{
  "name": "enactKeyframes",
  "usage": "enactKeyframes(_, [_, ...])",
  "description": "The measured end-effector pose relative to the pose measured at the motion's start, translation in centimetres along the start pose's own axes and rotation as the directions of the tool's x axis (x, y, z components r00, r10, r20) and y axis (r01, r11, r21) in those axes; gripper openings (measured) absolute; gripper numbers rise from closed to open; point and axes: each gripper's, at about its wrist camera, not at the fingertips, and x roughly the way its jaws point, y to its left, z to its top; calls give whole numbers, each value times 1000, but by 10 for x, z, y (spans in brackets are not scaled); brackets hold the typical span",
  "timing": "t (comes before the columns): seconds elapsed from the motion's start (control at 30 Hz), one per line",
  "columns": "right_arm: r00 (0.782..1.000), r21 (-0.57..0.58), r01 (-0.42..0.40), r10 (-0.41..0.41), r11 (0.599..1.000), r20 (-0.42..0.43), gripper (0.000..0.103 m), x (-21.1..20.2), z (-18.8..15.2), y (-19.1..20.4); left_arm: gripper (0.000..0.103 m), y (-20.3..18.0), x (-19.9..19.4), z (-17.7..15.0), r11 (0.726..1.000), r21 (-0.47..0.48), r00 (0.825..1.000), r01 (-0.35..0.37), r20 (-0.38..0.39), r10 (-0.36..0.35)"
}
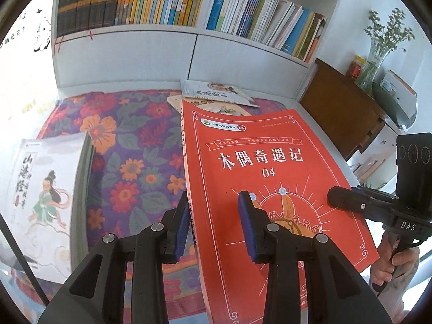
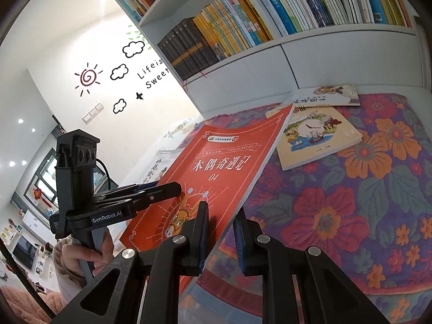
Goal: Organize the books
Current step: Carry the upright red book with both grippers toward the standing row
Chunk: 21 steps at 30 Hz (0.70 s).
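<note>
Gripping red book (image 1: 270, 178) with both my tongs, left gripper (image 1: 216, 221) and right gripper (image 2: 220, 240) clenched on it, above floral cloth (image 2: 351, 202).

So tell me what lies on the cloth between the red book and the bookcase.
Two picture books: a cream one half under the red book's far end, and a white one overlapping it, nearest the bookcase. The right wrist view shows it best.

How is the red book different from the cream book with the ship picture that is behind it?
The red book is held up at a tilt above the floral cloth, while the cream book lies flat on it. The left tool and right tool grip the red book's two sides; nothing grips the cream book. The red cover shows white characters and "04"; the cream cover shows a painted ship scene. Both are thin paperbacks, face up.
</note>
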Motion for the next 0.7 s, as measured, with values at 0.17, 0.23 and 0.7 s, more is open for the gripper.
enactKeyframes(0.17, [1000, -7, 1, -1, 1000, 19, 18, 3, 4, 15, 32, 10, -13, 5, 1000, 19, 1000, 1, 17, -2])
enactKeyframes(0.23, [1000, -12, 3, -3, 1000, 18, 18, 5, 6, 21, 32, 14, -18, 8, 999, 34, 1000, 2, 24, -3])
enactKeyframes(0.7, [1000, -63, 0, 1, 998, 16, 18, 46, 31, 79, 32, 82, -61, 22, 1000, -15, 994, 24, 109, -22])
